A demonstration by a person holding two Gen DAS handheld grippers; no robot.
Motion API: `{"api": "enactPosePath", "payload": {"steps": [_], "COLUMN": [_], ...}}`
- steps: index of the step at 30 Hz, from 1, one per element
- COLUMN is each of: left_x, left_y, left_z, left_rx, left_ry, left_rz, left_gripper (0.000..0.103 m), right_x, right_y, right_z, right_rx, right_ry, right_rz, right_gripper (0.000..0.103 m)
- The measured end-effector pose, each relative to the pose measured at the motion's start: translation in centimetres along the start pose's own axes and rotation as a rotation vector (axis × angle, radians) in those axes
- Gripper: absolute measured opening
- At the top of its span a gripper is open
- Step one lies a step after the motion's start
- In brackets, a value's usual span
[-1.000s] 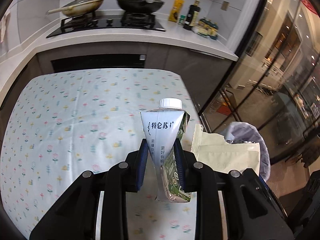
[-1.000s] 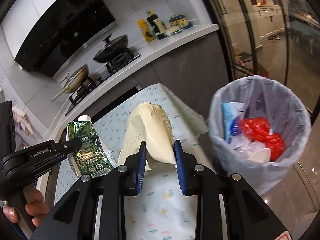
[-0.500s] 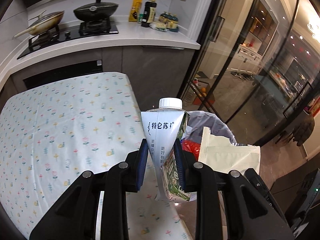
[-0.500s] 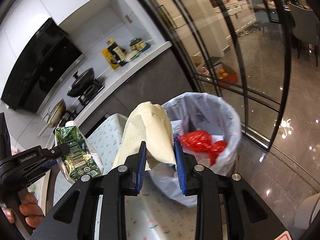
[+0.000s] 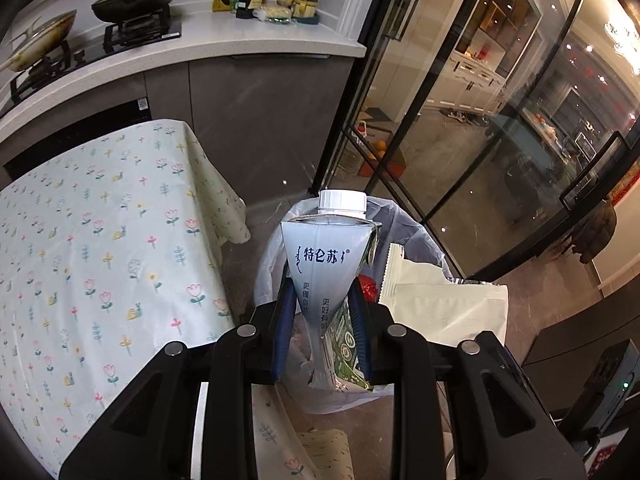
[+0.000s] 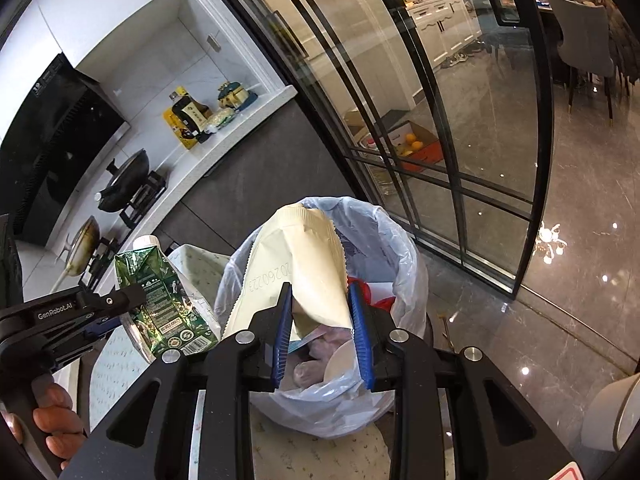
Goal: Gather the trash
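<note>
Beside floral tablecloth [image 5: 100,240], lined bin [image 6: 404,248] on marble floor [image 6: 560,240].

Both grippers have swung off the flowered table [image 5: 100,248] and out over the lined trash bin [image 6: 400,240]. A second ago the left gripper [image 5: 322,332] held the milk carton [image 5: 324,264] above the tablecloth; now the bin's open mouth sits right behind and below the carton. The right gripper [image 6: 322,328], which had the bin off to its side, now holds the cream pouch [image 6: 300,256] directly above the bin's contents.
</note>
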State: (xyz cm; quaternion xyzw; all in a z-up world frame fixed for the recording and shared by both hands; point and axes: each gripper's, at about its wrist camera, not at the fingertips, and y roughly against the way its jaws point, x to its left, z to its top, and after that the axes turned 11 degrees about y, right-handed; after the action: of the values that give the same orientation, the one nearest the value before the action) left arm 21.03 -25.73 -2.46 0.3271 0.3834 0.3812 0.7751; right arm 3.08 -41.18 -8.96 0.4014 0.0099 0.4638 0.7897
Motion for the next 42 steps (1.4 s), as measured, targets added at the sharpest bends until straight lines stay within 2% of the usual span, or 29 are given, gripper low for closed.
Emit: {"api": "enactPosePath", "payload": {"steps": [3,4,6,9,12,26,35,42], "left_x": [-0.4,-0.5,-0.8,-0.9,-0.8,1.5,2.5,4.0], "left_y": [-0.8,-1.0,-1.4,-1.4,-1.3,0.8,3.6,5.8], "left_z": [0.2,0.3,0.6,1.0,1.3,1.1,-0.4,-2.5], "left_rx": [0.006,0.009,0.01,0.005,-0.005,-0.062,-0.103,-0.123], "left_ry": [-0.002,-0.005,-0.008,-0.004,-0.003,0.006,-0.012,-0.017], "left_rz": [-0.015,-0.019,-0.027,-0.043,-0.042,0.005,0.056,0.139], "left_gripper": [0.027,0.031,0.038,0.054,0.059,0.061,0.061,0.061], "right_x": [0.2,0.1,0.3,0.6,0.9,3.0,6.0,8.1], "right_y": [-0.9,-1.1,-1.5,-2.0,-2.2,-1.2,1.2,3.5], "right_z": [0.4,0.5,0.6,0.8,0.8,0.1,-0.5,-2.2], "right_rx": [0.004,0.002,-0.001,-0.004,-0.008,0.006,0.044,0.074], "right_ry": [0.0,-0.003,-0.011,-0.007,-0.006,0.032,0.176,0.296], "right_rz": [-0.012,-0.018,-0.018,-0.009,-0.002,0.006,-0.04,-0.083], "right_gripper": [0.03,0.03,0.042,0.051,0.054,0.061,0.065,0.069]}}
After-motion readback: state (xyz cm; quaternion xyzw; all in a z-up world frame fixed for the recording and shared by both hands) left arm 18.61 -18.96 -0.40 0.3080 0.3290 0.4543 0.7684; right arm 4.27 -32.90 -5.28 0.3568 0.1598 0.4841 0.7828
